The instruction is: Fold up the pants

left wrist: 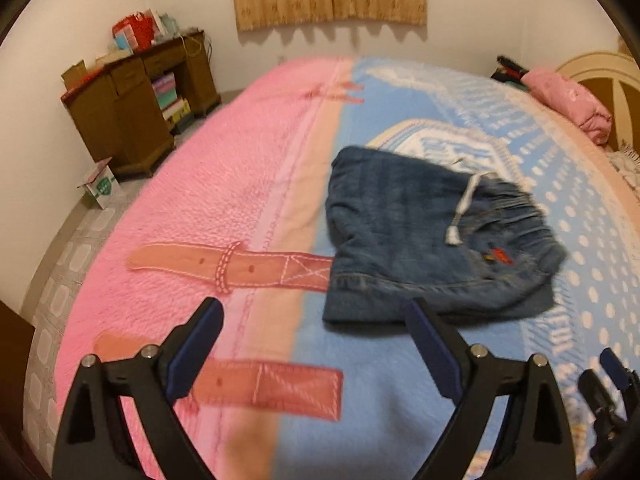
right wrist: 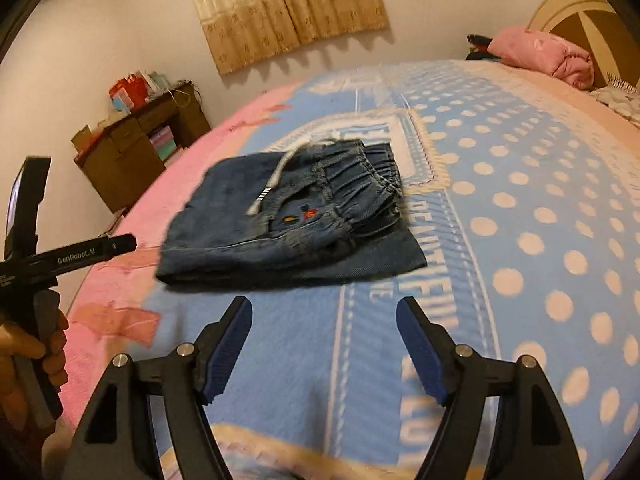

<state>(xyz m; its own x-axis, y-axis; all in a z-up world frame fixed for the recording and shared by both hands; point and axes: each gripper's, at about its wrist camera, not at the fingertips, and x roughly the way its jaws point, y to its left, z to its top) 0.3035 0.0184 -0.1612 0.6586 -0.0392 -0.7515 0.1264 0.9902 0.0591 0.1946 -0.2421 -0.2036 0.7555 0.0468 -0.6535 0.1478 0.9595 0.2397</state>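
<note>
Blue denim pants [left wrist: 420, 236] lie folded into a compact bundle on the bed, elastic waistband and white drawstring [left wrist: 464, 208] on top. They also show in the right wrist view [right wrist: 288, 224]. My left gripper [left wrist: 316, 312] is open and empty, just short of the bundle's near edge. My right gripper [right wrist: 324, 312] is open and empty, a little in front of the bundle. The left gripper's body, held in a hand, shows at the left of the right wrist view [right wrist: 36, 256].
The bed is covered by a pink and blue blanket [left wrist: 224, 208] with strap patterns. A pink folded cloth [right wrist: 544, 56] lies by the headboard. A brown wooden desk [left wrist: 132, 112] with boxes stands against the far wall, beside a tiled floor [left wrist: 72, 256].
</note>
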